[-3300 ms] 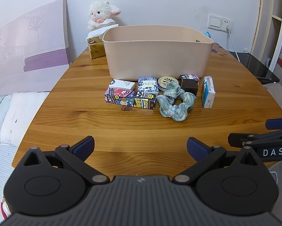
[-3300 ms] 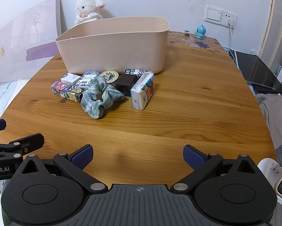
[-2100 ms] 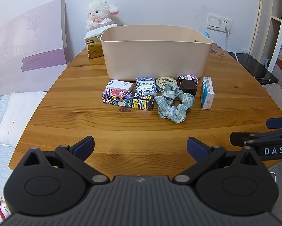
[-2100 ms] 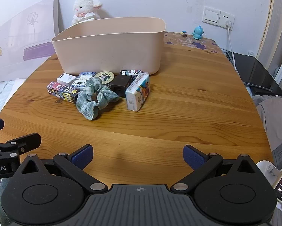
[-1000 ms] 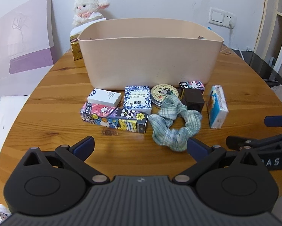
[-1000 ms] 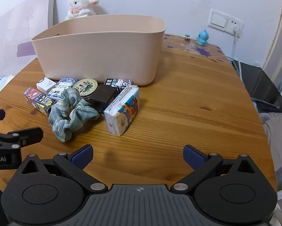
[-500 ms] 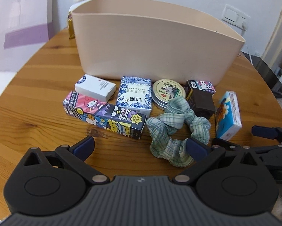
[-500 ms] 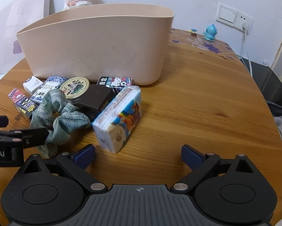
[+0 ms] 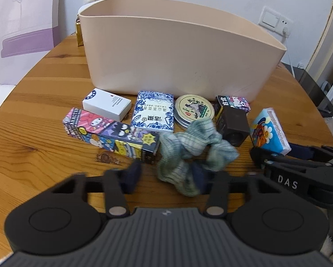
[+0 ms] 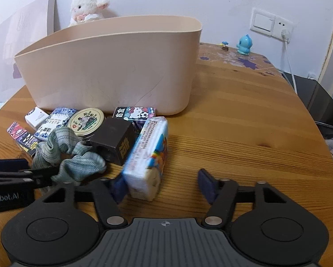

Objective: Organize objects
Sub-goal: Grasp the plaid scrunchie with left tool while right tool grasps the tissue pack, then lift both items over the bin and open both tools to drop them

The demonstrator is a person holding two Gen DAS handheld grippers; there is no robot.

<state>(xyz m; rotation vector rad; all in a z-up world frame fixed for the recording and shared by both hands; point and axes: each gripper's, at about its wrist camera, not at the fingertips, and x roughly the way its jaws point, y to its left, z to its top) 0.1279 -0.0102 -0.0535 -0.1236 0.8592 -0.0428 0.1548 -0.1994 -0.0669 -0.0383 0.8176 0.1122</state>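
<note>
My left gripper (image 9: 165,176) stands spread around the near end of the green scrunchie (image 9: 189,150); my right gripper (image 10: 164,185) spread around the tissue pack (image 10: 147,159).

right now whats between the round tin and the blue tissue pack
In the left wrist view, the dark brown cube box sits between the round tin and the blue tissue pack, with the Hello Kitty box just behind it.

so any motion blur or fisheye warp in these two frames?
Left wrist view: the green scrunchie and the left hand-held gripper fingers are smeared, while the beige bin stays sharp. Right wrist view: the tissue pack is slightly blurred. Both views bow the table edge.
</note>
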